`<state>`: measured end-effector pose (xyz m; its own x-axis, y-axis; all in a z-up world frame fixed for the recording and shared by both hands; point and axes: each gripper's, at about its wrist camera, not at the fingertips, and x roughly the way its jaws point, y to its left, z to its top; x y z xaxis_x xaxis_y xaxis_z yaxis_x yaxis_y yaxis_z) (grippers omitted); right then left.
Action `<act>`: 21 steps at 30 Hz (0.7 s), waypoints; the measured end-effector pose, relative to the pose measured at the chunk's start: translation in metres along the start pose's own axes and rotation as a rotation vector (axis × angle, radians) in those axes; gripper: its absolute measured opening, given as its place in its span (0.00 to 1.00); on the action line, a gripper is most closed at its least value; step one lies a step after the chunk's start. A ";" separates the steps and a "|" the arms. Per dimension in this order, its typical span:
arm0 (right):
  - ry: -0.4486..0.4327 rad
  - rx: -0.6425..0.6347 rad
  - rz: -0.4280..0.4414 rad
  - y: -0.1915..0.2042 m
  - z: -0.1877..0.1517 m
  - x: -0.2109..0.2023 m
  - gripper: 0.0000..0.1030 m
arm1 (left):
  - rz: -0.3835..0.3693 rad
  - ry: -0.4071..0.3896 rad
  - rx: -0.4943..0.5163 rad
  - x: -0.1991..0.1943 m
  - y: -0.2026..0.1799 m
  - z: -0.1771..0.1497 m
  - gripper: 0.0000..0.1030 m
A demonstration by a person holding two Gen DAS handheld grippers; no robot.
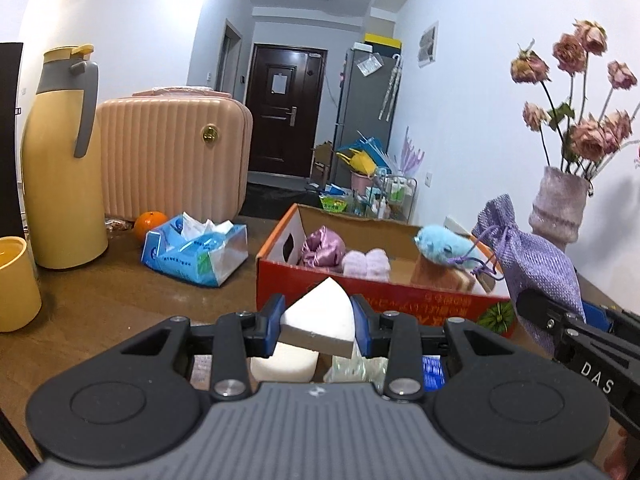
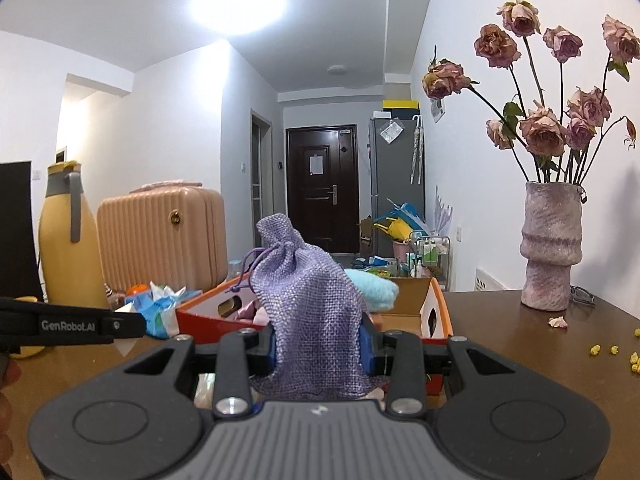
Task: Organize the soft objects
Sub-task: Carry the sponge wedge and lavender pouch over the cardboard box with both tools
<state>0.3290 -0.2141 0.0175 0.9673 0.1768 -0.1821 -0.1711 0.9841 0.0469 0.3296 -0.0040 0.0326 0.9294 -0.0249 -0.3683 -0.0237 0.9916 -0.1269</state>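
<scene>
My left gripper (image 1: pixel 318 322) is shut on a white wedge-shaped sponge (image 1: pixel 320 316), held just above the table in front of an orange cardboard box (image 1: pixel 360 300). Inside the box lie a pink satin pouch (image 1: pixel 323 248), a pale lilac soft item (image 1: pixel 366 263) and a blue plush toy (image 1: pixel 444 246). My right gripper (image 2: pixel 320 350) is shut on a lilac drawstring bag (image 2: pixel 312 300), held upright close to the box (image 2: pixel 436 316). The same bag (image 1: pixel 532 256) shows at the right of the left wrist view. Another white sponge (image 1: pixel 284 364) lies under the left fingers.
On the brown table stand a yellow thermos (image 1: pixel 60 160), a yellow cup (image 1: pixel 16 284), a pink ribbed case (image 1: pixel 172 156), an orange (image 1: pixel 149 222), a blue tissue pack (image 1: pixel 196 250) and a vase of dried roses (image 2: pixel 552 248). Yellow crumbs (image 2: pixel 612 350) and a petal lie at the right.
</scene>
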 end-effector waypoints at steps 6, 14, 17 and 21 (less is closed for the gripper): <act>-0.012 0.020 -0.007 -0.002 0.010 0.016 0.34 | 0.011 -0.030 -0.026 0.011 -0.004 0.016 0.35; -0.032 0.055 -0.023 -0.008 0.024 0.043 0.34 | 0.029 -0.045 -0.044 0.033 -0.008 0.031 0.35; -0.036 0.061 -0.028 -0.009 0.028 0.050 0.34 | 0.038 -0.045 -0.053 0.041 -0.005 0.034 0.35; -0.029 0.067 -0.030 -0.011 0.034 0.061 0.34 | 0.051 -0.041 -0.065 0.053 -0.001 0.039 0.35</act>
<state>0.3964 -0.2148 0.0392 0.9770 0.1457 -0.1558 -0.1298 0.9856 0.1079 0.3932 -0.0014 0.0497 0.9405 0.0324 -0.3382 -0.0944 0.9811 -0.1687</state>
